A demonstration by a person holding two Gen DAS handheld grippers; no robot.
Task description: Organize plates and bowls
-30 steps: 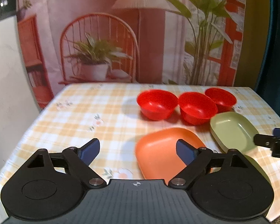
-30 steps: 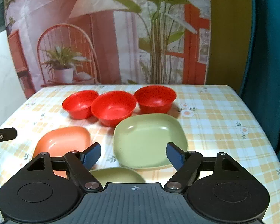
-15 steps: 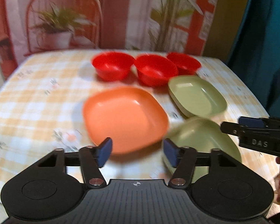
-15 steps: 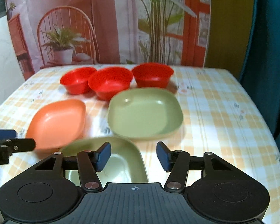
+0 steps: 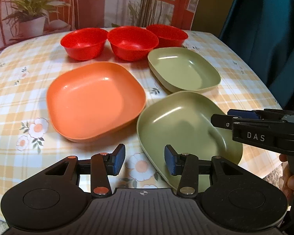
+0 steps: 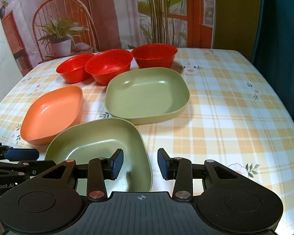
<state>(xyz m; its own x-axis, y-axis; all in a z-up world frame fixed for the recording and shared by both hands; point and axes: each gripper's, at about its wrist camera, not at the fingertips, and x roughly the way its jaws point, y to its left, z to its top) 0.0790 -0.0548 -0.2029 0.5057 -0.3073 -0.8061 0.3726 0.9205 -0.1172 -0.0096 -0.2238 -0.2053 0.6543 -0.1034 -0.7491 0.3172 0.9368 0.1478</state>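
Near the table's front edge lies a green plate (image 5: 186,125) (image 6: 96,143). My left gripper (image 5: 145,161) (image 6: 29,158) straddles its left rim. Its jaws are closing and the pads are clear of the rim. My right gripper (image 6: 140,163) (image 5: 225,117) straddles the right rim, also closing, with its pads clear of it. An orange plate (image 5: 96,101) (image 6: 53,113) lies to the left. A second green plate (image 5: 184,70) (image 6: 147,94) sits behind. Three red bowls (image 5: 82,41) (image 5: 133,41) (image 5: 166,35) stand in a row at the back.
A yellow checked cloth (image 6: 225,107) covers the table, which has bare room on its right side. A printed backdrop (image 6: 107,19) hangs behind it and a teal curtain (image 6: 280,39) hangs at the right. A hand (image 5: 292,180) holds the right gripper's handle.
Both grippers have come down and tipped toward the near green plate, and both pairs of jaws have narrowed. The left gripper has swung right, from the orange plate to the green plate's rim.
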